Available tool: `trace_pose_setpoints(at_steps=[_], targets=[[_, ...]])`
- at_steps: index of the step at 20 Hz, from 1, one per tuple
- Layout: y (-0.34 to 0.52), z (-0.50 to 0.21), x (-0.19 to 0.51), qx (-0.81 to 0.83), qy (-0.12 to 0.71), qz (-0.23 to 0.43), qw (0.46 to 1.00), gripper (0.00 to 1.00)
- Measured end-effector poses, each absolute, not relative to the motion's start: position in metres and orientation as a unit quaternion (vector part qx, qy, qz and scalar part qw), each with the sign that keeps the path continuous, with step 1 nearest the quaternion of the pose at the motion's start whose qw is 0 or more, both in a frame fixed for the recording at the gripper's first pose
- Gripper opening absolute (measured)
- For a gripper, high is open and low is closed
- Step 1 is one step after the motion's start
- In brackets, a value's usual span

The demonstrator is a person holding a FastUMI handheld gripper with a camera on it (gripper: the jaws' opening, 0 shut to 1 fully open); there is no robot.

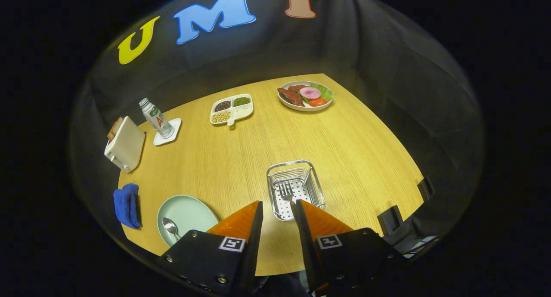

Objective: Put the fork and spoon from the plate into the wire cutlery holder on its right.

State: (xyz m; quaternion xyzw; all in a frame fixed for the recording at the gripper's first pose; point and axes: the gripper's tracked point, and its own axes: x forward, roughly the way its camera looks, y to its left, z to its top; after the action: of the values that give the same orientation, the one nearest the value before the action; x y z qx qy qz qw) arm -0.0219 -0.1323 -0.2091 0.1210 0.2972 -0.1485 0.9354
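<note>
Hand-held gripper [277,211] above the near edge of the desk [353,142], fingers parted with nothing between them. Fork [286,193] inside the wire cutlery holder [295,189], just ahead of the fingertips; spoon [170,227] on the pale green plate [186,217], left of the holder. Farther back: blue cloth [126,205], bottle [156,118] on a coaster [168,131], divided tray [231,109] of beans, plate of food [305,96].
</note>
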Motion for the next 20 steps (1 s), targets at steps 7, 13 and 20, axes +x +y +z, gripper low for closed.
trace_pose_setpoints(at_steps=[7, 13, 20], targets=[[-0.08, -0.21, 0.009, 0.087, 0.313, -0.084, 0.942, 0.46], [-0.032, -0.216, 0.027, 0.053, 0.33, -0.023, 0.942, 0.46], [0.014, -0.233, 0.032, 0.014, 0.358, 0.034, 0.933, 0.46]])
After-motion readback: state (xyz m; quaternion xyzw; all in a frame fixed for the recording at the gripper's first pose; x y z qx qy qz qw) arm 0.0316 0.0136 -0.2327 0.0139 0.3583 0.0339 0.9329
